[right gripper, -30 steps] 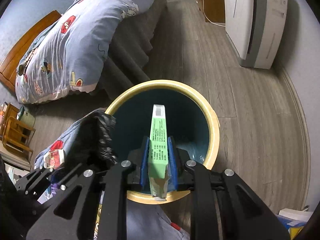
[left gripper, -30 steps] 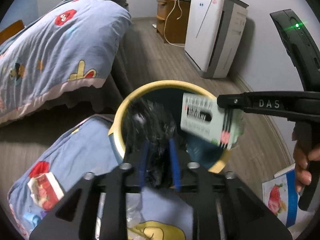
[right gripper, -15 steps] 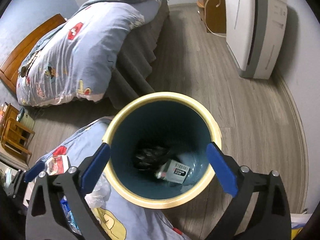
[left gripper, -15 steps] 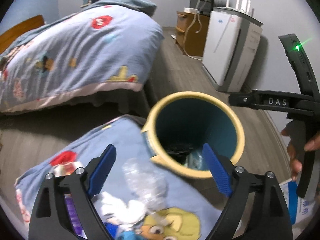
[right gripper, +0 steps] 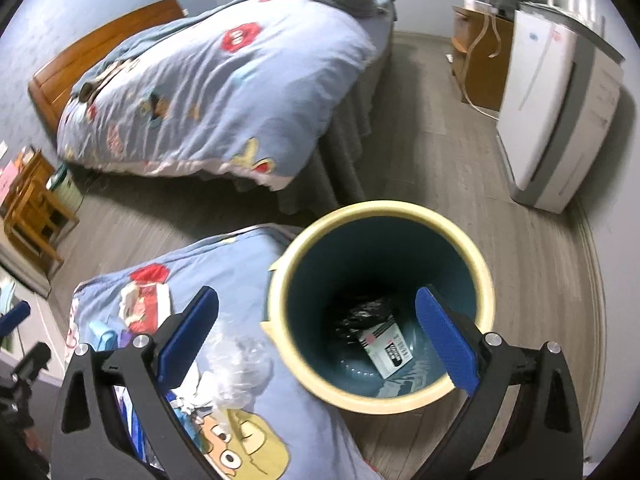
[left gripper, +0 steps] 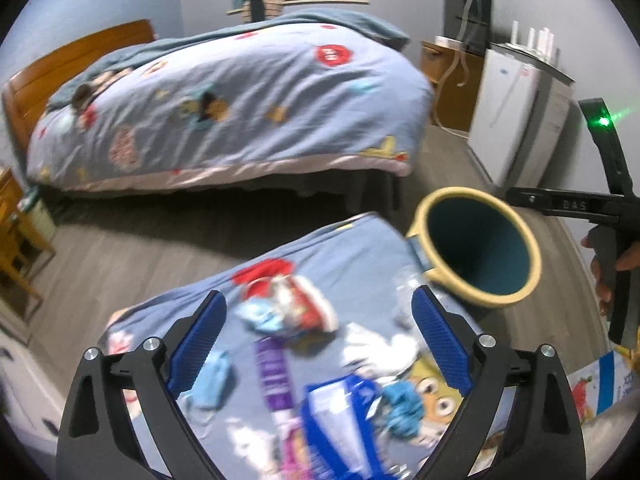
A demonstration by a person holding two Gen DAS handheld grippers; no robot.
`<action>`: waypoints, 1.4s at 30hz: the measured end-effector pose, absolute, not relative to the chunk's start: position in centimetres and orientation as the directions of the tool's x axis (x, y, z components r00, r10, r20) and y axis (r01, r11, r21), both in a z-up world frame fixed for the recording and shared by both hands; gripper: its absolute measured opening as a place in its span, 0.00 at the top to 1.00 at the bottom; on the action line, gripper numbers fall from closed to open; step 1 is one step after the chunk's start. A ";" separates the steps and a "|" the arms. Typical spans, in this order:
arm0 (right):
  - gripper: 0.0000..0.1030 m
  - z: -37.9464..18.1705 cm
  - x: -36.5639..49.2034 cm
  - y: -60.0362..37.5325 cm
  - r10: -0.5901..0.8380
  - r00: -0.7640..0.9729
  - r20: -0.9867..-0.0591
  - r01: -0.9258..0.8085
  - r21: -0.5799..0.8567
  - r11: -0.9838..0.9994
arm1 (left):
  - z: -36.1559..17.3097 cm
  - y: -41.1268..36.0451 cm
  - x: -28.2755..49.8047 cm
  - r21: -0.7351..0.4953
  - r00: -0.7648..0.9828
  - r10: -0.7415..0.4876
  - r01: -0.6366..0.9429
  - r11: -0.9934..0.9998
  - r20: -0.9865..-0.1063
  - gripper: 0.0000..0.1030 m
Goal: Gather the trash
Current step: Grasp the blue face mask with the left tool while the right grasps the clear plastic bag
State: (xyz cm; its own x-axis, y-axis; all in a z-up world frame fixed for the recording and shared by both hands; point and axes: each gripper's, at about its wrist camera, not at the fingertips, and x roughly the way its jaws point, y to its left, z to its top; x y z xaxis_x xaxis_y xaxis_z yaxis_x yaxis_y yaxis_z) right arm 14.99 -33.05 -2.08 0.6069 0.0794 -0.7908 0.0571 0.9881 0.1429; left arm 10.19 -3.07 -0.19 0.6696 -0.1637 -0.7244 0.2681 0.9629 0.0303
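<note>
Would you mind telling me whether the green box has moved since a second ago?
Yes. The green box was clamped upright in the right hand-held gripper above the bin's rim; it now lies at the bin's bottom beside black trash.

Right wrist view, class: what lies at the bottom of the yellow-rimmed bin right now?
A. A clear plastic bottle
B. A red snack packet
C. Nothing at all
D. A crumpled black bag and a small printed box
D: looking down into the bin, a crumpled black bag lies beside a small printed box, while the open right gripper holds nothing.
</note>
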 end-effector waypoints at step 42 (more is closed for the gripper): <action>0.48 -15.3 16.5 -21.8 0.158 0.228 -0.961 -0.090 0.141 0.986 | -16.6 9.2 15.2 0.038 0.398 0.027 0.019 0.999 -0.917 0.28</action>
State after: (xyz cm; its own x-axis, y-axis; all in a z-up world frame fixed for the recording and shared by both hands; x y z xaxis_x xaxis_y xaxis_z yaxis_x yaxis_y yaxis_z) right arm 16.48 -21.82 -15.31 0.2283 0.1583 -0.9606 -0.0897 0.9859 0.1411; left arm 15.24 9.17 -16.65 0.3976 0.0272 -0.9171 0.0188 0.9991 0.0378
